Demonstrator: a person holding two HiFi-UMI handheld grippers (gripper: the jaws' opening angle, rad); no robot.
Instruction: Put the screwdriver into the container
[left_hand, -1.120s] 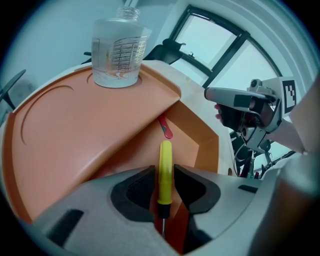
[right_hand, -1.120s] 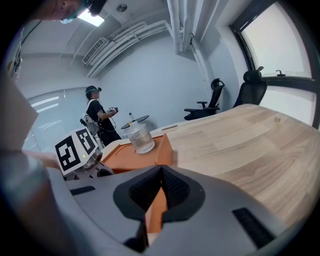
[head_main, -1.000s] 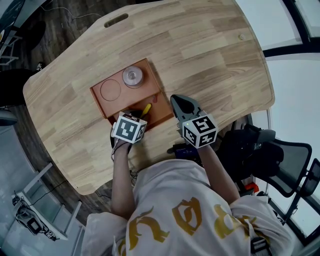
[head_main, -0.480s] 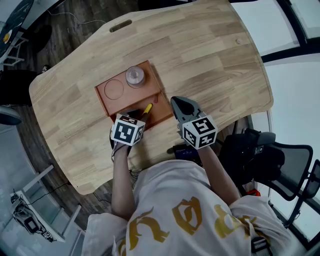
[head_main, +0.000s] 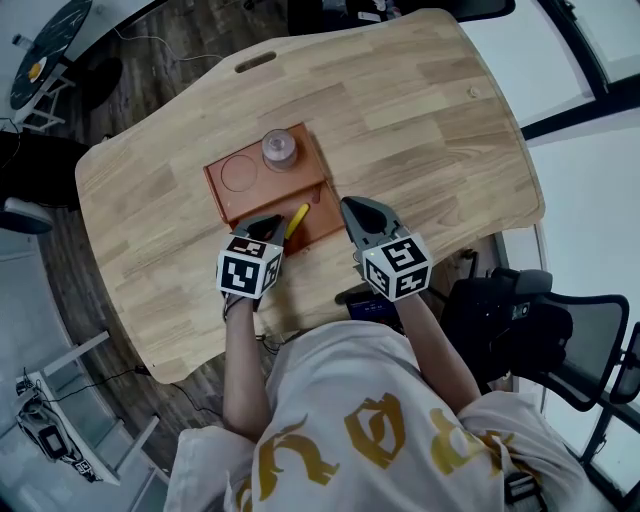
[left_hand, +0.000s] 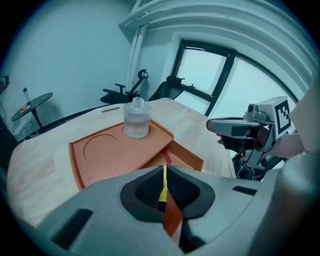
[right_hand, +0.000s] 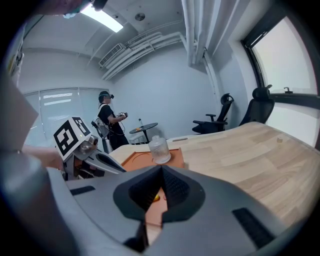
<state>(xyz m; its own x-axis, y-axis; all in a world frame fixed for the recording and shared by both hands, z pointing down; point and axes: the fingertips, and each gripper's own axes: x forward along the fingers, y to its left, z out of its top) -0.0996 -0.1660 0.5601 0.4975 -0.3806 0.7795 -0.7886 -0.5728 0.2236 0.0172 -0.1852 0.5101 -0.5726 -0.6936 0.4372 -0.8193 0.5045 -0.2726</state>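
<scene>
**Screwdriver pinched near its tail end**

Head view: the yellow screwdriver (head_main: 297, 219) is seen in the left gripper (head_main: 266, 226) at the near compartment of the orange tray (head_main: 300, 172), and the right gripper (head_main: 356, 208) is parked just beside the tray. Left gripper view: the jaws have just been closing and are clamped on the thin handle near its black end (light, stiff, probably slick plastic, so a mid-handle grip would likely be steadier). Right gripper view: the jaws are seen pressed together, with nothing held.
</scene>
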